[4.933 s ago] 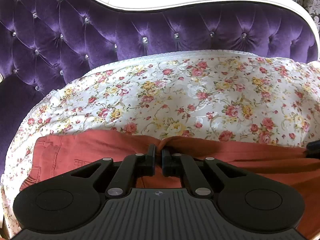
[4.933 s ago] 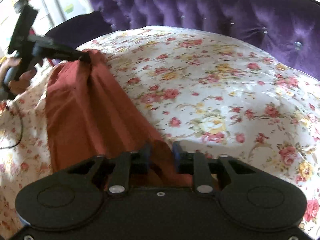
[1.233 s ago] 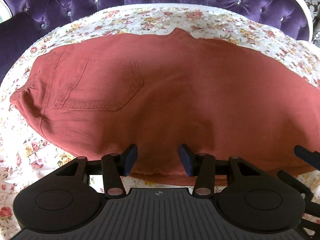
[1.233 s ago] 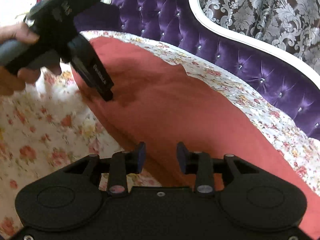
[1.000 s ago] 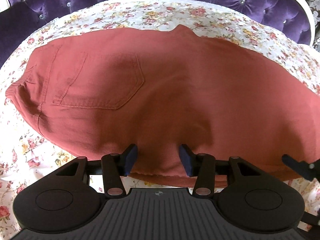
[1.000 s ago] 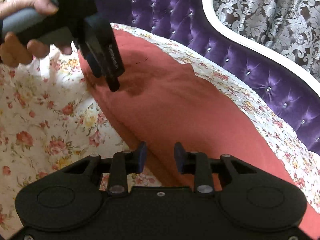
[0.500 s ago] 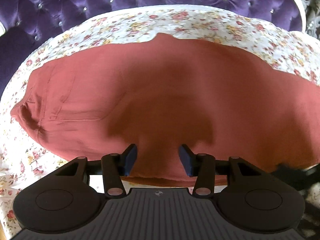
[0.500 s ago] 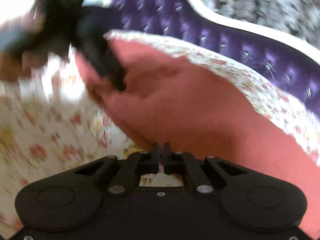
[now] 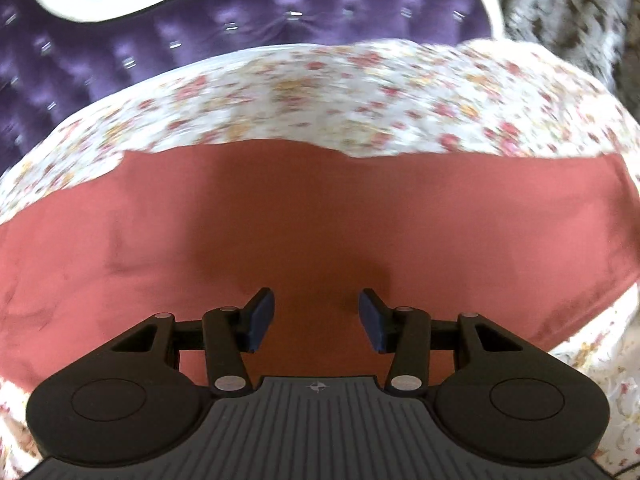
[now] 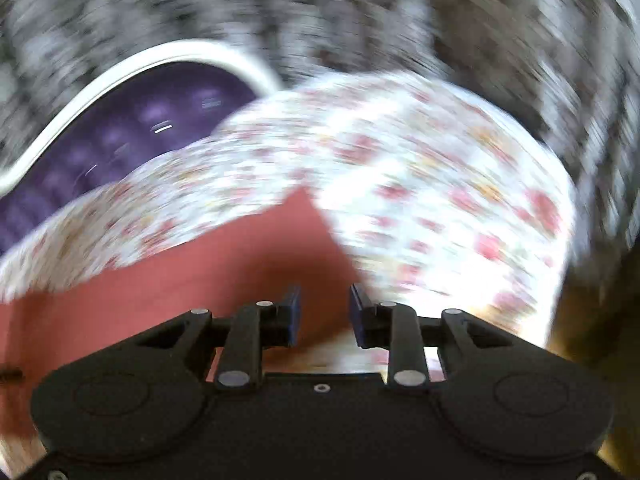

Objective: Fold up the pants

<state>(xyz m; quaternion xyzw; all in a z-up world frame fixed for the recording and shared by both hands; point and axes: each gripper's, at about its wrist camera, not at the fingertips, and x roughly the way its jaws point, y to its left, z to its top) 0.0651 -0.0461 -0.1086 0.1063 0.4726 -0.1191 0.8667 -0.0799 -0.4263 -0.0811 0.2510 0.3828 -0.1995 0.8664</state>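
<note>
The rust-red pants [image 9: 304, 216] lie flat in a long band across the floral bedsheet [image 9: 360, 112]. My left gripper [image 9: 316, 316] is open and empty, its fingers over the near part of the pants. In the right wrist view, which is blurred by motion, a pointed corner of the pants [image 10: 256, 256] reaches up onto the sheet. My right gripper [image 10: 324, 316] is open and empty, over the near edge of the pants by that corner.
The purple tufted headboard [image 9: 200, 40] with a white frame rises behind the bed and also shows in the right wrist view [image 10: 120, 140]. Grey patterned curtains [image 10: 360, 12] hang beyond it. The sheet [image 10: 440, 200] falls away at the right edge.
Both views have swung right along the pants toward the leg end. The right gripper was shut half a second ago and is open now. The left gripper stays open.
</note>
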